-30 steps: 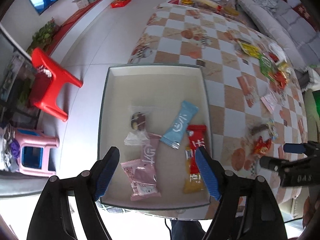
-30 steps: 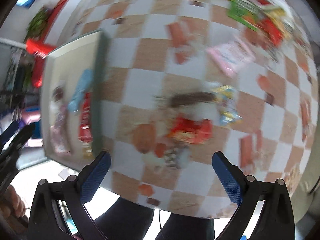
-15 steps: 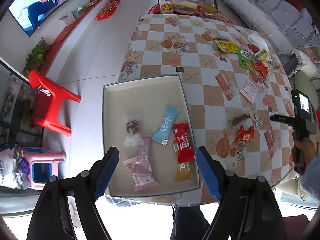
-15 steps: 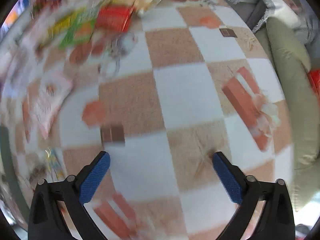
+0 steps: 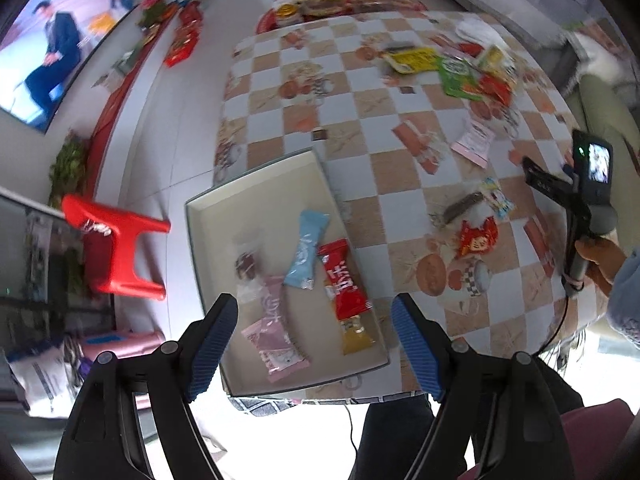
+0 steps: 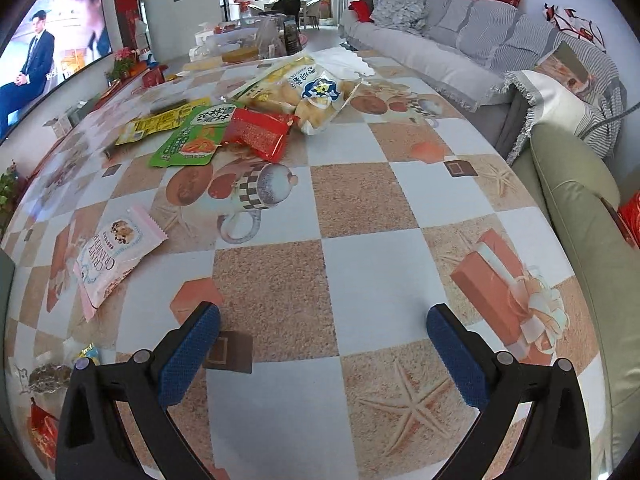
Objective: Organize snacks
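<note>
A pale tray (image 5: 256, 200) sits at the table's near left corner. In it lie a blue packet (image 5: 306, 250), a red packet (image 5: 344, 280), pink packets (image 5: 276, 336) and a chocolate in clear wrap (image 5: 246, 266). My left gripper (image 5: 312, 308) hovers open above the tray's near end, holding nothing. My right gripper (image 6: 324, 320) is open over bare checked tablecloth, also empty. Ahead of it and to the left lies a pink cracker packet (image 6: 116, 248). Farther off are a green packet (image 6: 196, 136), a red packet (image 6: 258, 132) and a big bread bag (image 6: 308, 88).
A small red packet (image 5: 476, 236), a dark bar (image 5: 460, 210) and a wrapped sweet (image 5: 496, 198) lie right of the tray. A hand (image 5: 600, 256) holds the right gripper's handle. A red stool (image 5: 116, 248) stands left of the table. A grey sofa (image 6: 460, 40) and green cushion (image 6: 580, 200) are on the right.
My left gripper has risen and pulled back from the tray, rolling so the tray looks tilted. My right gripper swung from the small snacks beside the tray to the table's right side.
</note>
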The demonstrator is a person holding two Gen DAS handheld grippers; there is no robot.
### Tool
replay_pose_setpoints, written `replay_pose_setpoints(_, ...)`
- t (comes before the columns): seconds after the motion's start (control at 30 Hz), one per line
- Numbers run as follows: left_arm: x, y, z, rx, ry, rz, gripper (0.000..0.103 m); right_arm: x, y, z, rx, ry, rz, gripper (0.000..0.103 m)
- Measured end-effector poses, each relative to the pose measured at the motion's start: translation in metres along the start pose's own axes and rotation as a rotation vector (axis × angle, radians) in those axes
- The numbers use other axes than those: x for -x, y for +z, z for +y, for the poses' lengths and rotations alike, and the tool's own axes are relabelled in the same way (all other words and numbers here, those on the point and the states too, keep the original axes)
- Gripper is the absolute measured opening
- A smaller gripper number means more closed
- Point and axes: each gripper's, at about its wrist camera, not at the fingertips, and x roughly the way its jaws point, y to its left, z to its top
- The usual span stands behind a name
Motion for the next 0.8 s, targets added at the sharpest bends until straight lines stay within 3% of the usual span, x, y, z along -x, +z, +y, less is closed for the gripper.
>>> replay_pose_setpoints(0.23, 0.005, 0.005, -0.040, -0.179, -0.048, -0.016, 0.082, 0.000, -0.002, 0.001, -0.008, -0.002, -0.001, 0.103)
replay_pose_setpoints(0.5, 0.018, -0.007, -0.100, -0.481, -0.065, -0.060, 0.082, -0.001, 0.000, 0.001, -0.007, -0.002, -0.001, 0.103)
replay_pose_setpoints(0.67, 0.018, -0.010, -0.107, -0.527, -0.069, -0.063, 0.082, -0.001, 0.000, 0.001, -0.007, -0.002, -0.001, 0.103)
replay_pose_setpoints(0.7, 0.018, -0.011, -0.107, -0.535, -0.069, -0.062, 0.083, -0.001, 0.000, 0.002, -0.007, -0.002, -0.001, 0.103)
replay_pose_setpoints(0.8, 0.016, -0.011, -0.109, -0.552, -0.062, -0.053, 0.100, -0.001, 0.000, 0.002, -0.007, -0.003, -0.001, 0.103)
